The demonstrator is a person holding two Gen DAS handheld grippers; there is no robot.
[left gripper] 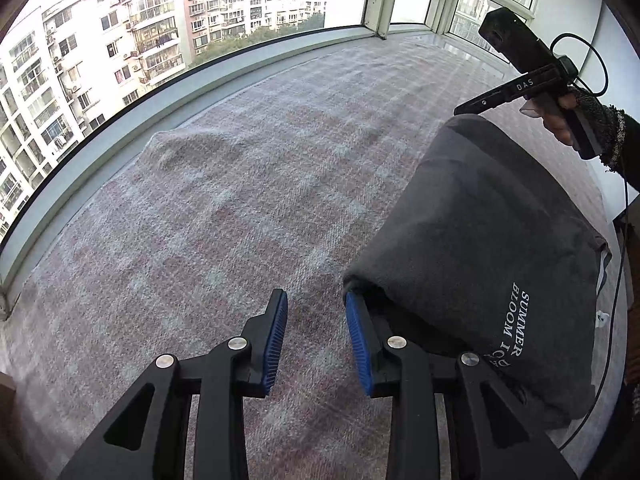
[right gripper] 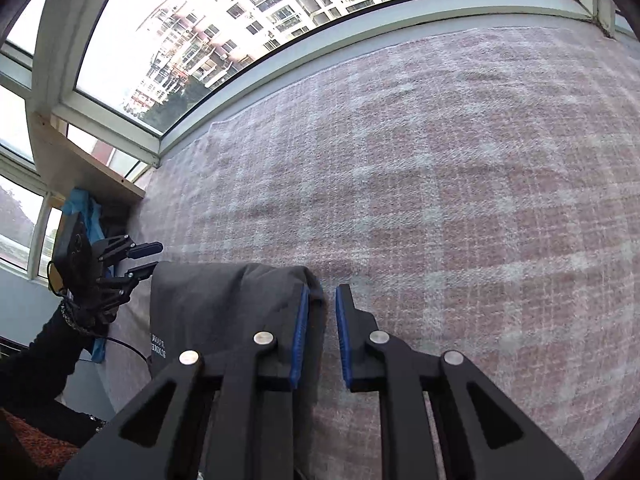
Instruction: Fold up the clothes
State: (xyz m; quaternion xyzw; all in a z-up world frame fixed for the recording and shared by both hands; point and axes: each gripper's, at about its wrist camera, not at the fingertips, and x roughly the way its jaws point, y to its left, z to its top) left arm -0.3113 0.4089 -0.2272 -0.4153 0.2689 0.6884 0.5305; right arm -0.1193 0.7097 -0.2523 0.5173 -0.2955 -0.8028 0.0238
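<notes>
Beside the window, on the plaid blanket [left gripper: 224, 216]: grey garment [left gripper: 492, 240] doubled into a compact bundle, left gripper [left gripper: 316, 340] spread wide, empty, just beside its corner. From the right wrist: right gripper [right gripper: 322, 336] parted narrowly, empty, at the bundle's edge. Looks largely folded; perhaps a last fold or tidy left.

I'm over a wide surface w/ a pink-and-grey plaid blanket [left gripper: 224, 216] spread flat, one rumpled bump at its far edge. Bay windows [left gripper: 192, 16] wrap round it, white frames, grey sill [right gripper: 360, 40]. Daylight outside; tall apt blocks [right gripper: 248, 8] and trees opposite.
</notes>
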